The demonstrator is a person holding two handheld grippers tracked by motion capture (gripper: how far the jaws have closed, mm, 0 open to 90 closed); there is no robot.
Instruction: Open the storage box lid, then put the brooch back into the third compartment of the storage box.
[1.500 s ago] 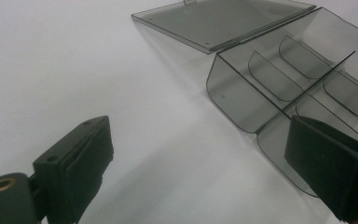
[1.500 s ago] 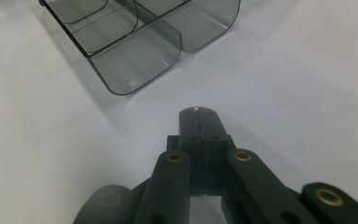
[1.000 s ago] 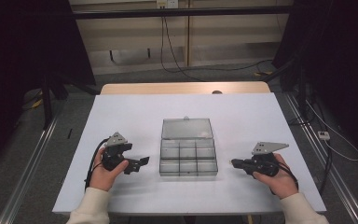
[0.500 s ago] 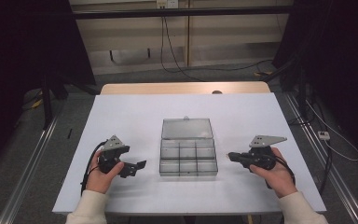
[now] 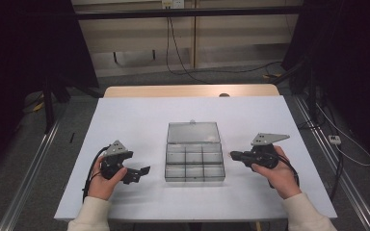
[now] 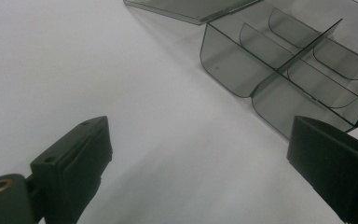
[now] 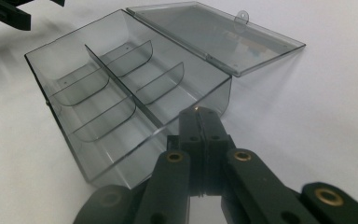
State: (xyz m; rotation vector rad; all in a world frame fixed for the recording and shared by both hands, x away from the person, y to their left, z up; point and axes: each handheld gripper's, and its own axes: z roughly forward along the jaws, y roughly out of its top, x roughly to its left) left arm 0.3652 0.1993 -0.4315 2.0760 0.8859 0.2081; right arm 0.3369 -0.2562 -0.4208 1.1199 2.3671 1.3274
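Observation:
A clear grey compartment box (image 5: 194, 163) stands at the middle of the white table (image 5: 135, 120), its lid (image 5: 193, 132) folded flat behind it. Its compartments look empty. My left gripper (image 5: 143, 173) rests left of the box, jaws open and pointing at it. In the left gripper view the open gripper (image 6: 200, 158) frames bare table, with the box (image 6: 284, 70) at upper right. My right gripper (image 5: 233, 155) is shut with nothing in it, its tips close to the box's right wall. In the right gripper view the shut gripper (image 7: 200, 116) points at the box's near corner (image 7: 214, 93), beside the lid (image 7: 214, 35).
A wooden strip (image 5: 188, 90) runs along the table's far edge. Cables (image 5: 183, 57) lie on the floor behind, and metal rails (image 5: 33, 163) run along both sides. The left gripper (image 7: 4, 11) appears at the top left of the right gripper view.
My right gripper has moved a little left toward the box and lifted slightly. The left hand has stayed where it was.

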